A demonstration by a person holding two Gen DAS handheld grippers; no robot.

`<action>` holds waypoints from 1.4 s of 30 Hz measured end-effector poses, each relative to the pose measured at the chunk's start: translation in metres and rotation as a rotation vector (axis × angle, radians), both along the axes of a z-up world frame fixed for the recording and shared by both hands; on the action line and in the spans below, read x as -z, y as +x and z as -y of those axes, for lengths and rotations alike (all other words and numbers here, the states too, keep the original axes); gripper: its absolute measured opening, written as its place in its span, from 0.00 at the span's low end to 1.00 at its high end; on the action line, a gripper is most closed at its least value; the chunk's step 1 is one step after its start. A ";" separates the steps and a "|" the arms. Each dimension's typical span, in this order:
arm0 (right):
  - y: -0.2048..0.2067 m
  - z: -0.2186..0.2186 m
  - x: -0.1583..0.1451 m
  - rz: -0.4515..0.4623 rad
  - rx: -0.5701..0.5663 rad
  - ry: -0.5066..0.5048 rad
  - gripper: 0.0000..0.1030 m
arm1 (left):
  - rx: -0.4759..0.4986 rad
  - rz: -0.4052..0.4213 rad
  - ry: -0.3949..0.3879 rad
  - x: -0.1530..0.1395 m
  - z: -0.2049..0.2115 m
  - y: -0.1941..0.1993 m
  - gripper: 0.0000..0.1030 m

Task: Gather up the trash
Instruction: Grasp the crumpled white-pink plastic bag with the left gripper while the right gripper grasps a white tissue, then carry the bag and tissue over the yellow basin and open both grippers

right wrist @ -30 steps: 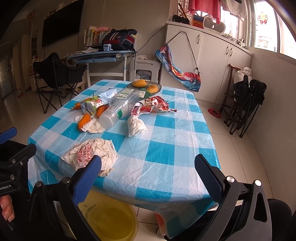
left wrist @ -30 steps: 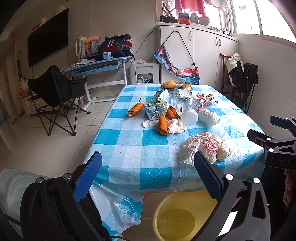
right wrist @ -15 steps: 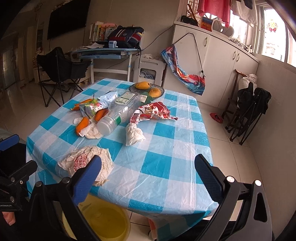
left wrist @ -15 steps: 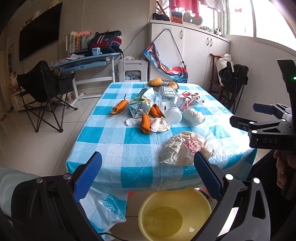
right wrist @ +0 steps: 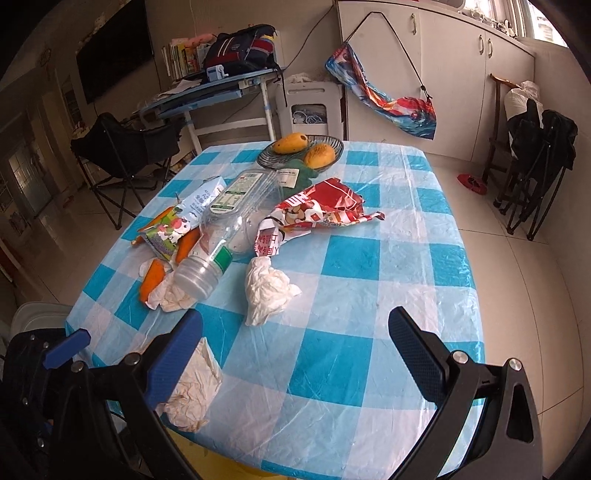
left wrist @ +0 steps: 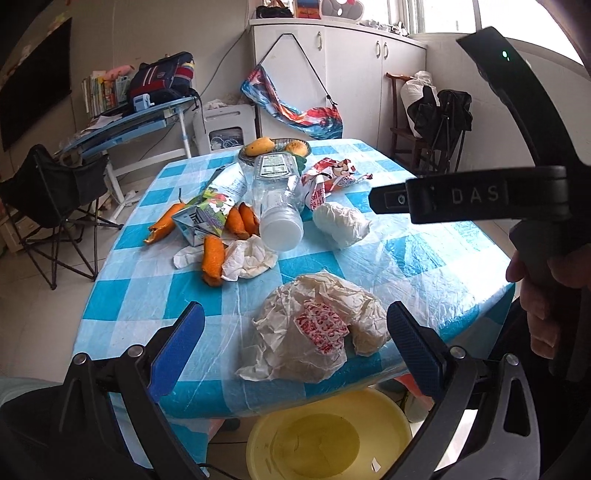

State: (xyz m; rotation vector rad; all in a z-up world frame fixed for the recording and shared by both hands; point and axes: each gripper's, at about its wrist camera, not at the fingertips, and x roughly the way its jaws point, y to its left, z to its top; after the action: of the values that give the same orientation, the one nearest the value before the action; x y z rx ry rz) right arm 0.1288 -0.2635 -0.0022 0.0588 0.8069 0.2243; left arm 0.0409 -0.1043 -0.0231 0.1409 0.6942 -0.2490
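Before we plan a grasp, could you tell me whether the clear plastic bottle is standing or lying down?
Lying down. The clear plastic bottle rests on its side on the checked tablecloth, base toward the camera.

White cabinets (left wrist: 354, 77), folding chair (left wrist: 48, 195), tiled floor (right wrist: 535, 280), daylit window (left wrist: 443, 14).

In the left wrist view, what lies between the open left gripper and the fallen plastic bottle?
In the left wrist view, the crumpled paper wrapper lies just ahead of the left gripper. Beyond it is bare checked tablecloth, then the plastic bottle.
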 end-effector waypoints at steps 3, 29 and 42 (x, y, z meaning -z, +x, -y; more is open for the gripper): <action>0.003 0.001 0.002 -0.015 0.009 0.015 0.94 | 0.036 -0.037 -0.003 0.011 0.006 0.009 0.65; 0.042 -0.020 0.043 -0.154 -0.029 -0.007 0.12 | -0.123 -0.076 -0.249 0.001 -0.081 0.030 0.21; -0.068 -0.058 0.037 -0.237 -0.296 0.098 0.11 | -0.128 -0.034 -0.262 -0.016 -0.092 -0.006 0.20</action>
State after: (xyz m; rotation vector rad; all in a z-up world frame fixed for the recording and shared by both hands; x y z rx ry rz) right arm 0.0609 -0.2060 -0.0389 0.0588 1.0398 0.5443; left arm 0.0353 -0.0127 -0.0069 -0.1581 0.6948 -0.2182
